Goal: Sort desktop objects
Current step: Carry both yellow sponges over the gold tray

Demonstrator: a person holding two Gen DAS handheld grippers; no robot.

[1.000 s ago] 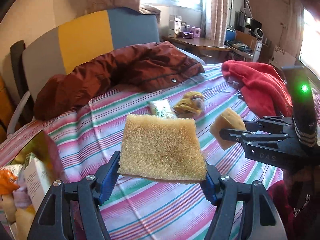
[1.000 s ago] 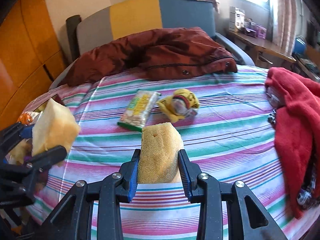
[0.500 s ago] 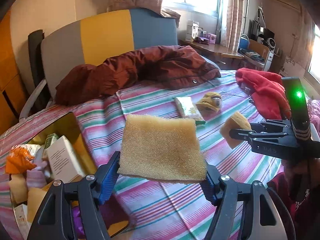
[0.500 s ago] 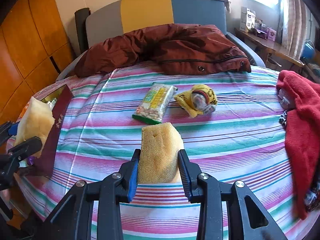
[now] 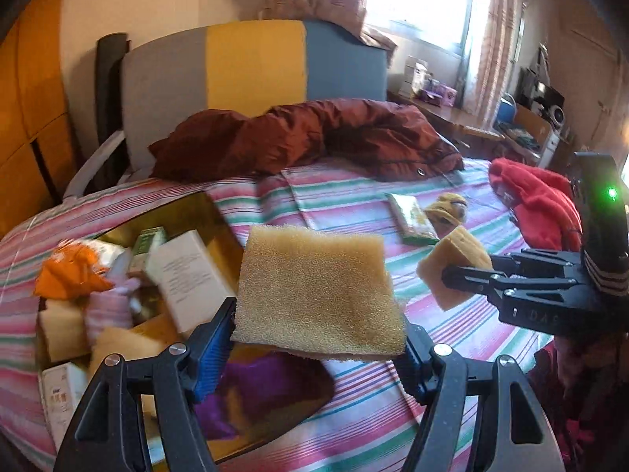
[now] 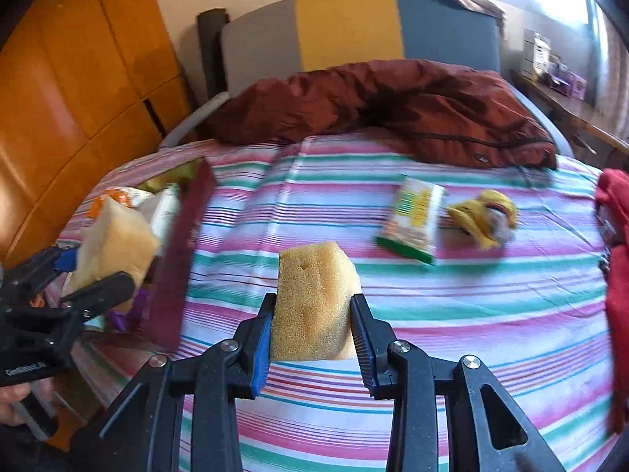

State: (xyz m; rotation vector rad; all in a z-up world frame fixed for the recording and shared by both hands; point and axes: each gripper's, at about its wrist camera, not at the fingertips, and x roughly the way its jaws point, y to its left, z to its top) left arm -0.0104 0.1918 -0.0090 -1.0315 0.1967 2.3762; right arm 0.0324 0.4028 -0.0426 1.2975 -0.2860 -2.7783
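Observation:
My left gripper is shut on a wide flat yellow sponge, held level above the striped bedcover, just right of an open box full of items. The same sponge shows at the left of the right wrist view, beside the box's dark red wall. A smaller yellow sponge is squeezed upright in my right gripper, which is shut on it; this sponge shows in the left wrist view too. On the cover farther off lie a green snack packet and a yellow soft toy.
The box holds white cartons, an orange cloth and other sponges. A dark red jacket lies across the far side. A red garment is heaped at the right. A hand holds the left gripper's handle.
Both grippers have moved left across the bed with their sponges still held. The open box has come into view under the left gripper, and the packet and toy have shifted right.

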